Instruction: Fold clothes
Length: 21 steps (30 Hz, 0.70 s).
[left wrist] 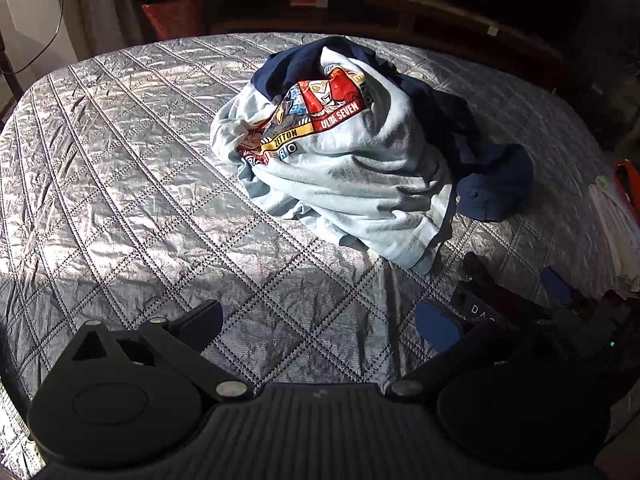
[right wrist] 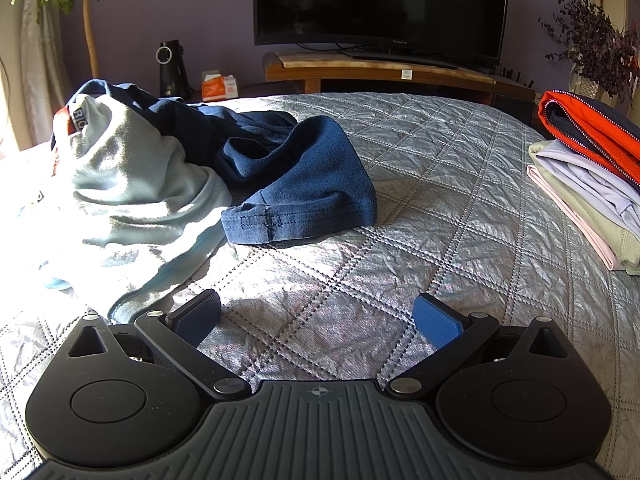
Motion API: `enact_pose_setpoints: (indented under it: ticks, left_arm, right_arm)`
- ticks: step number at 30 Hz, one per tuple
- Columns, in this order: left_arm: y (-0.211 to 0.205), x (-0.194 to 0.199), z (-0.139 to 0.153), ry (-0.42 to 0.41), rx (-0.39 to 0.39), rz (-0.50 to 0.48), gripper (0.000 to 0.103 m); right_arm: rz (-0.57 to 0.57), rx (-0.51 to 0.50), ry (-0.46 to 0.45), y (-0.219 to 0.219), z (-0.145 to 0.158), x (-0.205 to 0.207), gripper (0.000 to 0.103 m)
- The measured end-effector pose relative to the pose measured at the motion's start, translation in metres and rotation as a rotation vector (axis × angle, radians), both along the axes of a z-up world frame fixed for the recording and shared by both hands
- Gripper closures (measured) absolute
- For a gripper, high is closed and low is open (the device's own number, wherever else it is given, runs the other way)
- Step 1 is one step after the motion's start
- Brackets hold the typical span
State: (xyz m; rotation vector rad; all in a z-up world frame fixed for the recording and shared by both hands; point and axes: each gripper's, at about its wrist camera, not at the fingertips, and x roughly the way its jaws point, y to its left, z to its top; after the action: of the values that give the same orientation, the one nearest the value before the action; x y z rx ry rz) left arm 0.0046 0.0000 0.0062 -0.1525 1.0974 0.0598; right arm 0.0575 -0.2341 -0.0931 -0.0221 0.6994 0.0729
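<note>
Clothing to be folded is found as one crumpled heap: a pale blue cotton T-shirt with navy sleeves and a red-and-yellow cartoon print [left wrist: 340, 168], bunched up on the silver-grey quilted bedspread [left wrist: 120, 184] toward the far middle of the bed, nearer the foot edge than the near edge. One navy sleeve [right wrist: 304, 184] is seen flopped out to the right of the heap, its stitched hem facing the right wrist camera; the shirt's pale lower hem trails toward the near edge, just beside the right gripper's left pad. No fold has been made in this shirt as far as can be seen; it is judged still to need spreading flat before any folding. At the right edge of the bed a stack of folded garments [right wrist: 588, 184] is noted, topped by an orange and navy zipped jacket [right wrist: 592, 128], so part of the work is judged already done. The left gripper [left wrist: 318, 326] is held low over bare quilt at the near edge, jaws wide apart and holding nothing. The right gripper [right wrist: 318, 320] is likewise held over bare quilt, jaws wide and empty, close to the shirt but not touching it. Beyond the foot of the bed a dark television [right wrist: 380, 4] on a wooden stand is recorded.
</note>
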Motion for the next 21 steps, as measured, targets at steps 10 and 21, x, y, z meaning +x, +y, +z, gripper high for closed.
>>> enact_pose_setpoints:
  ticks: [10, 21]
  left_arm:
    - [0.014, 0.009, -0.031, 0.064, 0.050, 0.060, 0.001]
    - [0.005, 0.016, -0.040, 0.076, 0.060, 0.060, 0.001]
  right_arm:
    - [0.000, 0.000, 0.000, 0.000, 0.000, 0.000, 0.000]
    - [0.005, -0.009, 0.004, -0.003, -0.001, 0.003, 0.001]
